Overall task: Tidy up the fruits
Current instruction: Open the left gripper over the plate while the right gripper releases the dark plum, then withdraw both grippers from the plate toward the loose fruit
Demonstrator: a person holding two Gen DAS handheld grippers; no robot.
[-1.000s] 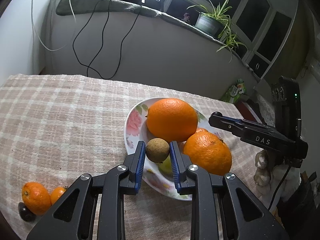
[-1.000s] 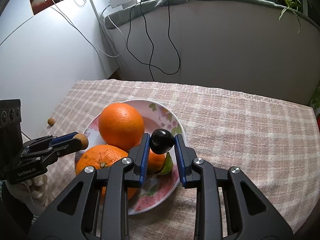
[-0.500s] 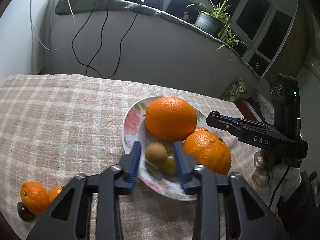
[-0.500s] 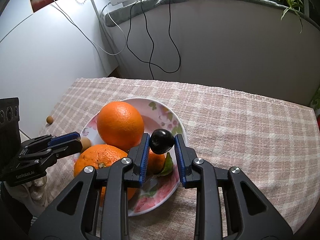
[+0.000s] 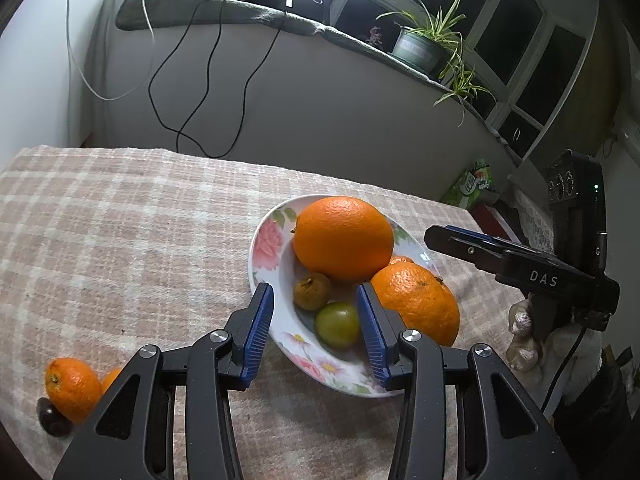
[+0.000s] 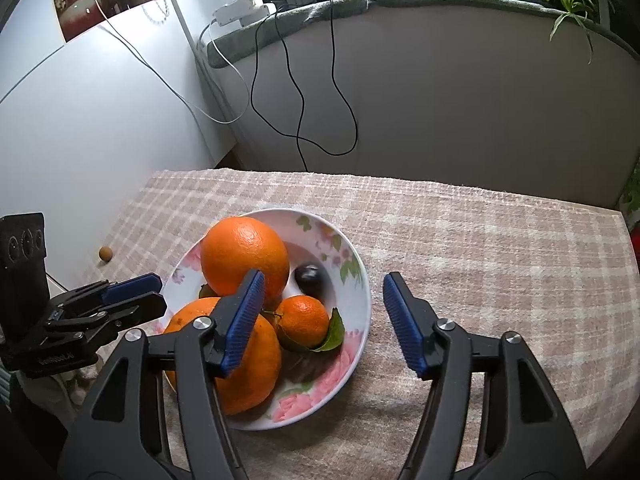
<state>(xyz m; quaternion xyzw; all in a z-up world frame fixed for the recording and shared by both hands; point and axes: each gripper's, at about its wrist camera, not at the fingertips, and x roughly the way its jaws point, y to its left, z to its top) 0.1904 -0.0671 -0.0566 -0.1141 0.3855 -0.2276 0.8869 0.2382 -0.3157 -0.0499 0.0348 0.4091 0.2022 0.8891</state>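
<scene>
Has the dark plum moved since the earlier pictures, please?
Yes: the dark plum has dropped from between the right gripper fingers into the floral plate, beside the large orange.

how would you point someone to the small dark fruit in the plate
Find the flowered plate on the checked tablecloth. In the right wrist view, look behind the small tangerine with the green leaf, just right of the biggest orange: the dark plum lies there on bare plate. It is the only near-black fruit in the plate; the rest are orange, green or brown.
</scene>
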